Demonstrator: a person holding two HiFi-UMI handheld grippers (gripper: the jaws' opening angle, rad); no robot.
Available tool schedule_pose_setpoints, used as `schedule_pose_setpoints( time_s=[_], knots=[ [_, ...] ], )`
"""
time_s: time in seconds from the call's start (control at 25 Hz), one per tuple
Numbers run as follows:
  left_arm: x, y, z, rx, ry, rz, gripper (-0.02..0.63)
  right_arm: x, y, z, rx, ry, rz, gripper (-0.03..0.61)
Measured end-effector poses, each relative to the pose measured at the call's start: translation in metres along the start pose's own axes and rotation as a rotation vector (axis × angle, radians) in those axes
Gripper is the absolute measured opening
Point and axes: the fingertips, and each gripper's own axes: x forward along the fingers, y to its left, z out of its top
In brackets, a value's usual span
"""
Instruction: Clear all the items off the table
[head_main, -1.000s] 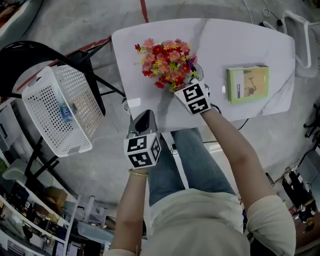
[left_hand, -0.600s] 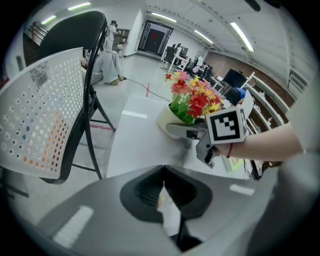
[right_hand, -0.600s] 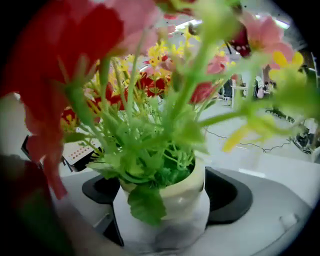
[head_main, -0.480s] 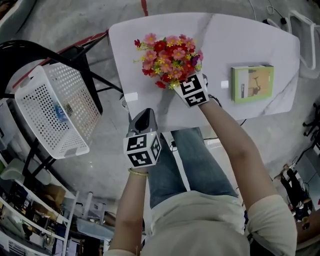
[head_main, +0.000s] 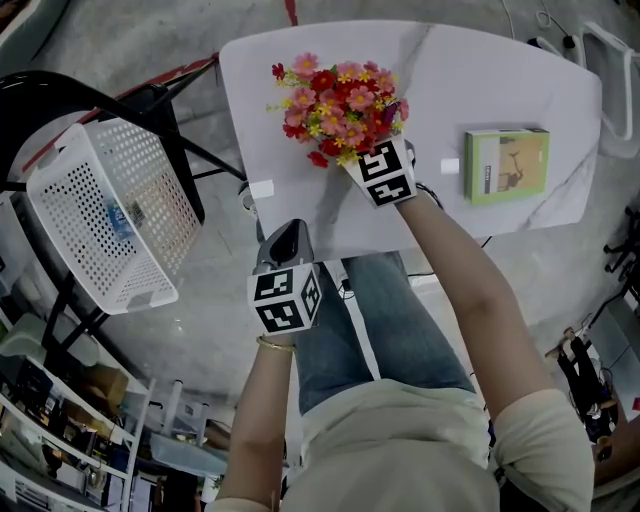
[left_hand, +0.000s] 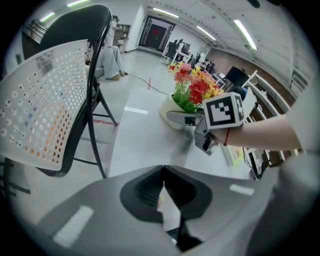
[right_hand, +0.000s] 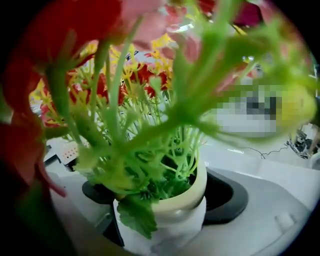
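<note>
A cream pot of red, pink and yellow flowers (head_main: 340, 105) stands toward the left of the white marble table (head_main: 500, 80). My right gripper (head_main: 377, 150) reaches in from the near side. In the right gripper view the pot (right_hand: 175, 212) fills the gap between the two jaws, which are shut on its sides. My left gripper (head_main: 285, 238) hangs at the table's near edge; its jaws meet with nothing in them (left_hand: 163, 175). A green book (head_main: 507, 165) lies flat at the right. Two small white items (head_main: 262, 189) (head_main: 450, 167) also rest on the table.
A white perforated basket (head_main: 100, 215) sits on a black folding chair (head_main: 60, 95) left of the table, with a small blue item (head_main: 122, 218) inside. The person's legs are under the table's near edge. A white frame (head_main: 615, 60) stands at the far right.
The flower pot and my right gripper have shifted a little left, away from the book. The left gripper stays at the near edge, still shut.
</note>
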Motion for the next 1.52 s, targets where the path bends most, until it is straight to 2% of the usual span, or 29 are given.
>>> schedule_pose_setpoints(
  time_s=[0.68, 1.08, 1.52],
  knots=[
    [-0.030, -0.001, 0.005, 0.025, -0.031, -0.008, 0.009, -0.028, 0.016, 0.000, 0.046, 0.052, -0.040, 0.511],
    [-0.064, -0.006, 0.016, 0.045, -0.070, -0.020, 0.009, -0.067, 0.028, 0.037, 0.076, 0.011, -0.077, 0.511],
    [-0.111, 0.001, 0.030, 0.060, -0.125, -0.014, 0.009, -0.109, 0.056, 0.082, 0.048, -0.025, -0.084, 0.511]
  ],
)
